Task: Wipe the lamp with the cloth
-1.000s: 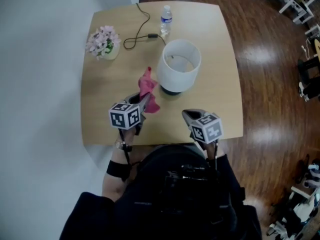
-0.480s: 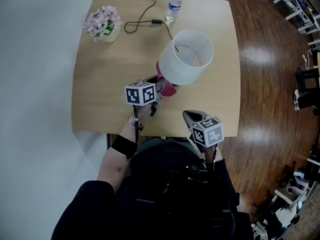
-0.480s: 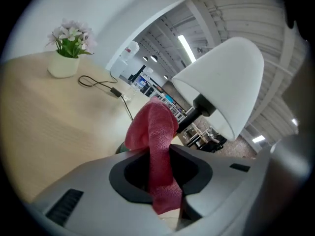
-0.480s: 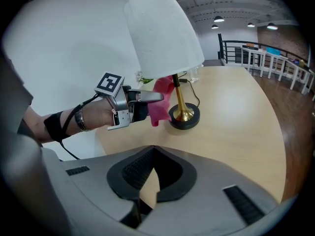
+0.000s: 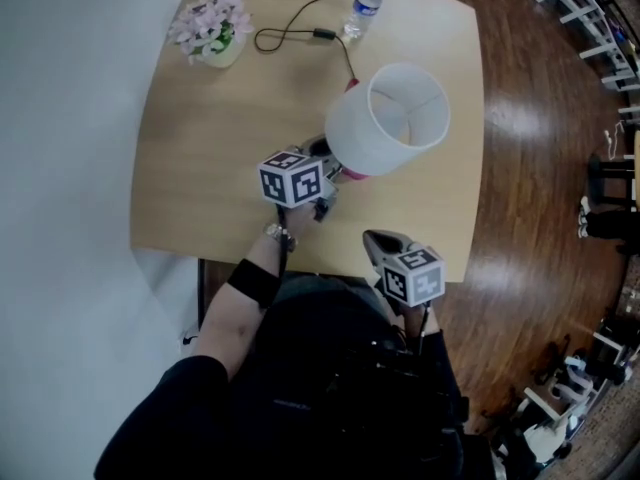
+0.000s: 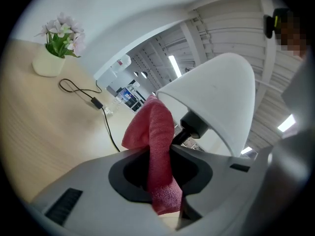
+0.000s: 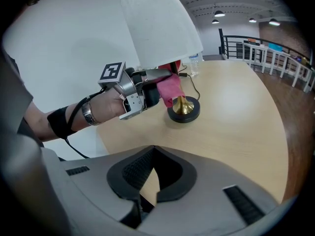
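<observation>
Left gripper (image 6: 166,181) around cloth (image 6: 150,127), beside lamp (image 6: 216,97)

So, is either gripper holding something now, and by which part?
The left gripper pinches the red cloth partway along its length, with one end hanging behind the jaws. The right gripper holds nothing.

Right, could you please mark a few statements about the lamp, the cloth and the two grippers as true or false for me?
1. The left gripper grips a pink cloth. True.
2. The cloth is under the shade of the lamp, by its stem. True.
3. The right gripper holds the shade. False: it holds nothing and is apart from the lamp, near the front edge of the table.
4. The shade is black. False: it is white; the base is black.
5. The flowers stand between lamp and person. False: they are at the far left corner.
</observation>
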Motion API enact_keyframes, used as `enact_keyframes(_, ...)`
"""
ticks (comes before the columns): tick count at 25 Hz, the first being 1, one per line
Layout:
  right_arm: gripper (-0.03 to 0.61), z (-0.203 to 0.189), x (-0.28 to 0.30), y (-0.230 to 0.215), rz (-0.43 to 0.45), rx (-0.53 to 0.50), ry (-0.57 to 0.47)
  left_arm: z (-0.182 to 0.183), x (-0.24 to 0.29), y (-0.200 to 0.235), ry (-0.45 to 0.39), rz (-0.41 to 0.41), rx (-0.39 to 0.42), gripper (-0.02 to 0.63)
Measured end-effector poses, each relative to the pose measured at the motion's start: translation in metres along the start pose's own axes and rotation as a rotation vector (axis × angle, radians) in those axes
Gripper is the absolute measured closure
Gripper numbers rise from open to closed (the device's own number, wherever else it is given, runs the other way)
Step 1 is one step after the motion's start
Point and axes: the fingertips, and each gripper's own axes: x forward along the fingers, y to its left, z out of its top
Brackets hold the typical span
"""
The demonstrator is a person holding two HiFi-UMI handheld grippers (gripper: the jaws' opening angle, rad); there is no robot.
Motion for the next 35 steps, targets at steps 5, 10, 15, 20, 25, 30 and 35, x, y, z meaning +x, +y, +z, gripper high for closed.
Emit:
enact_keyframes(5, 0.574, 0.001, 0.008, 0.006, 0.030, -0.005, 0.010, -0.003, 0.000, 0.004, -0.005, 0.004, 0.018, 0.514)
enact_keyframes(10, 0.574, -0.003, 0.017, 0.008, 0.046, 0.008, 0.019, -0.021, 0.006, 0.028, 0.083, 0.061, 0.062, 0.514)
enact_keyframes(15, 0.574, -0.010, 0.013, 0.003, 0.036, 0.040, 0.015, -0.062, 0.008, 0.076, 0.248, 0.195, 0.108, 0.514)
enact_keyframes(20, 0.574, -0.016, 0.011, -0.005, 0.023, 0.066, 0.014, -0.064, 0.008, 0.094, 0.280, 0.266, 0.156, 0.512)
enact_keyframes(25, 0.574, -0.015, 0.010, -0.005, 0.018, 0.062, 0.009, -0.065, 0.010, 0.099, 0.258, 0.267, 0.131, 0.512)
enact_keyframes(30, 0.574, -0.009, 0.009, -0.001, 0.020, 0.039, 0.002, -0.063, 0.011, 0.091, 0.290, 0.282, 0.156, 0.514)
enact_keyframes(35, 0.574, -0.003, 0.010, 0.003, 0.018, 0.016, -0.004, -0.052, 0.009, 0.061, 0.283, 0.245, 0.223, 0.515)
